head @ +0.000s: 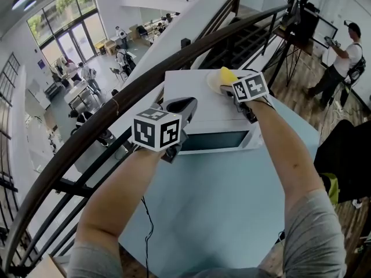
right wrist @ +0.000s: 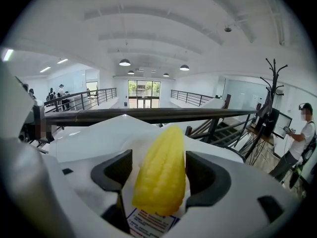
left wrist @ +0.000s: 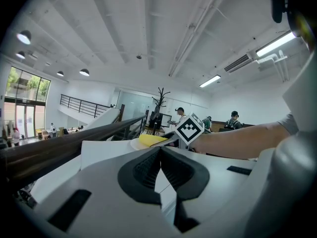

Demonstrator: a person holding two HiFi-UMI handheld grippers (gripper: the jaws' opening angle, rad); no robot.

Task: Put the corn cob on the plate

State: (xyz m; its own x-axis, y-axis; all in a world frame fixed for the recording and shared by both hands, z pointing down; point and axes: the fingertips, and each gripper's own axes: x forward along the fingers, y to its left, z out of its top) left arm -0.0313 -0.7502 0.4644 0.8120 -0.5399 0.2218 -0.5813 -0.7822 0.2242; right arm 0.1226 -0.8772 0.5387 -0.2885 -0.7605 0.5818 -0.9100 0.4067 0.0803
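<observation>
1. Right gripper (right wrist: 159,168): jaws spread wide, one on either side of the corn cob (right wrist: 161,177). A strip of white shows between the left pad and the kernels. The right pad stands just beside the cob, and no squeeze is evident.
2. Corn cob: yellow, lying lengthwise between the open jaws with its tapered tip pointing away from the gripper. It rests on the pale plate (head: 211,84), as the left gripper view also shows.
3. Plate: set on the flat top of a white microwave oven (head: 197,117), toward its far edge. A printed label (right wrist: 148,223) shows below the cob's blunt end. Whether it sits on the plate or on the oven top cannot be told.
4. Left gripper (left wrist: 160,155): jaws brought together with nothing between the ribbed pads. It is held at the near left corner of the oven, well apart from the plate.
5. Microwave oven: dark glass door facing the person, standing on a light blue table (head: 220,196).
6. Surroundings: a dark handrail (head: 110,110) runs diagonally past the table's far side, with an open hall below it. A person (head: 343,58) stands on the wooden floor at the upper right.
</observation>
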